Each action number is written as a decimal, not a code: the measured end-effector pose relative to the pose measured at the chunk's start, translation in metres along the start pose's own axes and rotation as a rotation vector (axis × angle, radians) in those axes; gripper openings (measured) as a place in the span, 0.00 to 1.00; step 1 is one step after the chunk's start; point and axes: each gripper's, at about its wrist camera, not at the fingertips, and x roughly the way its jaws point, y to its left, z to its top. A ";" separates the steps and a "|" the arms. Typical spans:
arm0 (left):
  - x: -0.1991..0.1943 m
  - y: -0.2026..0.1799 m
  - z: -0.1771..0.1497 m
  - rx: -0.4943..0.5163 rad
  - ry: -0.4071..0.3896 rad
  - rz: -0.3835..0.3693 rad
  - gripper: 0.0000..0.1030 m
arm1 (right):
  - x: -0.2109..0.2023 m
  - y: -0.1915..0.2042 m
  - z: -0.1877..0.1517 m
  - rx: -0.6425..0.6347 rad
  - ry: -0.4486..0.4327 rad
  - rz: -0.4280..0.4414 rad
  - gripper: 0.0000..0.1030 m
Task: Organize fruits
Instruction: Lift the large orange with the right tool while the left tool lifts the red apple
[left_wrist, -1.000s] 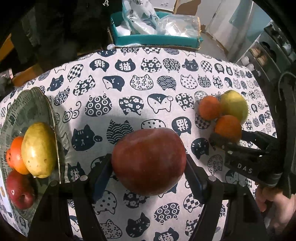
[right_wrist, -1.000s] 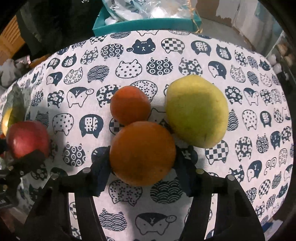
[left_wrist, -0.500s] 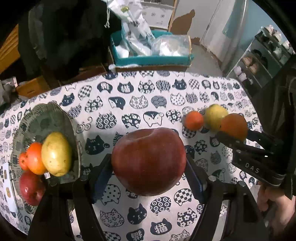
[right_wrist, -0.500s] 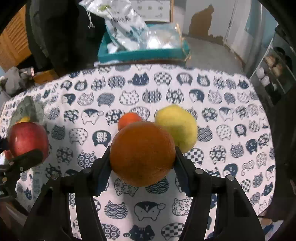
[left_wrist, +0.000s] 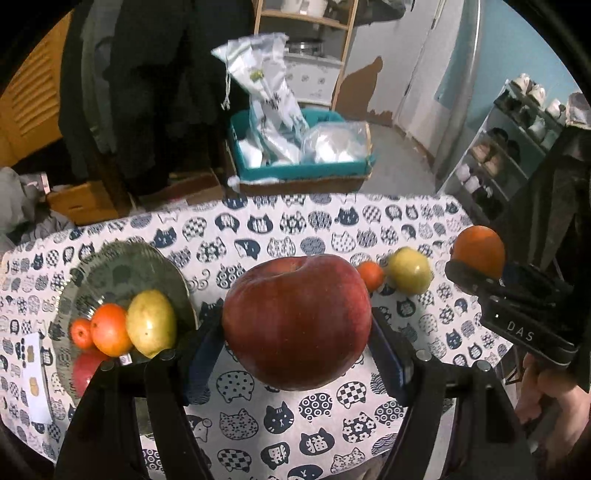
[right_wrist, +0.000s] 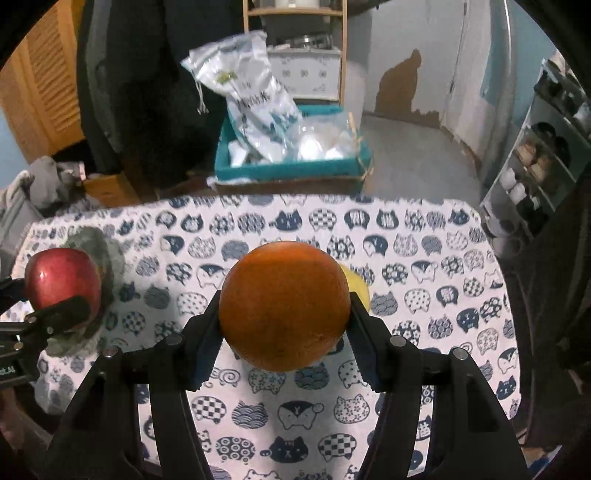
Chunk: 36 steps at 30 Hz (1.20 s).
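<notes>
a large, dark red round apple (left_wrist: 296, 323) sits clamped between the black fingers of the left gripper (left_wrist: 297, 332), lifted clear above the white tablecloth with navy cat faces (left_wrist: 317, 410); the jaws stand wide, spread to the apple's full girth. the same apple shows at 9 o'clock in the right wrist view (right_wrist: 62, 284). the right gripper (right_wrist: 284, 328) pinches a round, matte orange (right_wrist: 284, 304) the same way, fingers pressed against both its sides, held above the cloth; from the left wrist camera this orange appears at 3 o'clock (left_wrist: 478, 252).

on the cloth, at about 2 o'clock from the apple, a small orange tangerine (left_wrist: 371, 275) lies touching a yellow-green pear-like fruit (left_wrist: 410, 270). at 9 o'clock a grey-green ribbed glass plate (left_wrist: 122, 266) carries a yellow-green pear (left_wrist: 150, 323), a medium orange fruit (left_wrist: 110, 328), a smaller orange one (left_wrist: 82, 333) and a red apple (left_wrist: 84, 371) (partly hidden behind the gripper's body), all bunched together on the plate's near side.

beyond the table's far edge, at 12 o'clock, stands a teal box (left_wrist: 295, 171) holding white plastic bags (left_wrist: 266, 99).
</notes>
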 end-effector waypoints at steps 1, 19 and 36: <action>-0.004 0.000 0.001 -0.001 -0.009 0.000 0.74 | -0.005 0.001 0.002 0.001 -0.013 0.004 0.60; -0.079 0.014 0.009 -0.029 -0.197 0.037 0.74 | -0.073 0.018 0.022 -0.031 -0.174 0.039 0.60; -0.106 0.047 0.000 -0.081 -0.251 0.074 0.74 | -0.093 0.057 0.035 -0.083 -0.224 0.103 0.60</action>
